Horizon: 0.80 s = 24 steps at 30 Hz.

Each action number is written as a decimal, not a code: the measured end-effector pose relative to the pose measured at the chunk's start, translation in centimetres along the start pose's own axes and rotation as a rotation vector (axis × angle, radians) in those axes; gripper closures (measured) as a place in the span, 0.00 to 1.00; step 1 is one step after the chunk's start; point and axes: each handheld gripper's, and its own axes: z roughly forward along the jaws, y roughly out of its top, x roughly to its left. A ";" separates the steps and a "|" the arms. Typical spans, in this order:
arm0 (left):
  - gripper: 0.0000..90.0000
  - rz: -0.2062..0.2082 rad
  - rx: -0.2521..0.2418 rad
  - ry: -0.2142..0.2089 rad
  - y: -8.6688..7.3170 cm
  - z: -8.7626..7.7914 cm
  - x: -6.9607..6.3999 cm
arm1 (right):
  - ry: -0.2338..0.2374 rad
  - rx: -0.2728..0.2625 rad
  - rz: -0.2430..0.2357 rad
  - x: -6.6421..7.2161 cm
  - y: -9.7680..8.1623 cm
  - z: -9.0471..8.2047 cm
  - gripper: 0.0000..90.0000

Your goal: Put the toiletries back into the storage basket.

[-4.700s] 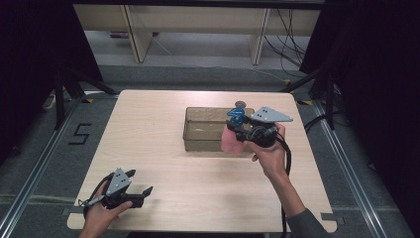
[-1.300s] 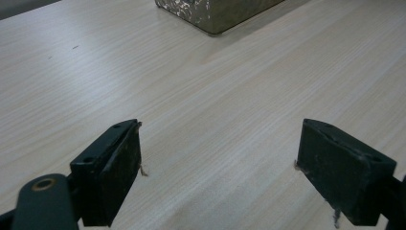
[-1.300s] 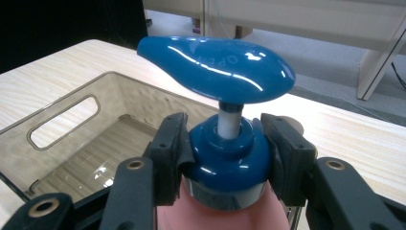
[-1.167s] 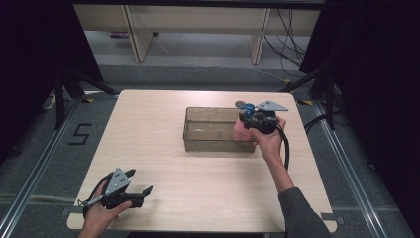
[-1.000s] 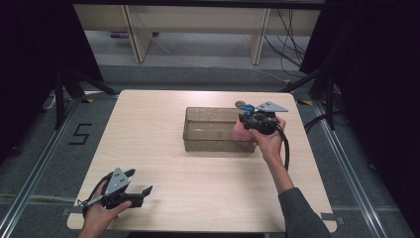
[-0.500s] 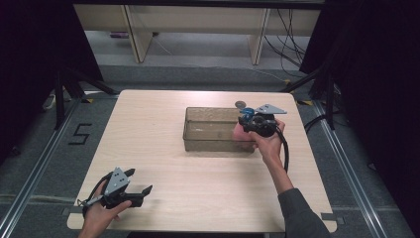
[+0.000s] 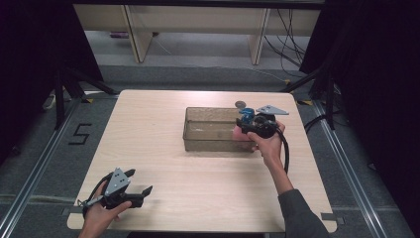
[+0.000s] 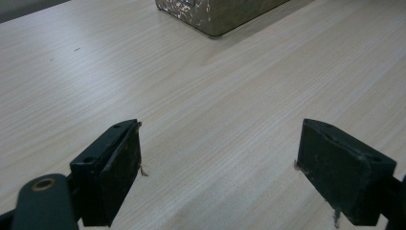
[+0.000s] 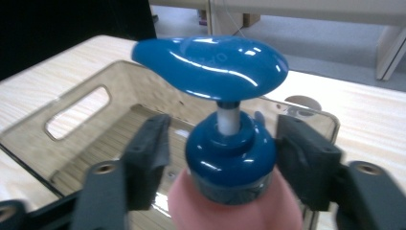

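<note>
Right gripper view: pump bottle (image 9: 230,158) upright between parted fingers (image 9: 148,158), at the bin's (image 9: 62,158) near end.

Its blue collar sits midway, a gap either side; the right gripper (image 7: 249,125) has just been opening, pads seemingly off. Long axis vertical. Left gripper (image 7: 136,191) rests wide open on the bench (image 7: 158,119), well apart.

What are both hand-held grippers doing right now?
Left hand-held gripper: open, nothing in it.
Right hand-held gripper: jaws just opened, apart on both sides of the pump bottle.
</note>
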 end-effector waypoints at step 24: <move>0.16 -0.002 -0.002 -0.002 0.1 -0.1 0.0 | 0.016 -0.036 0.106 0.3 0.2 -3.5 0.25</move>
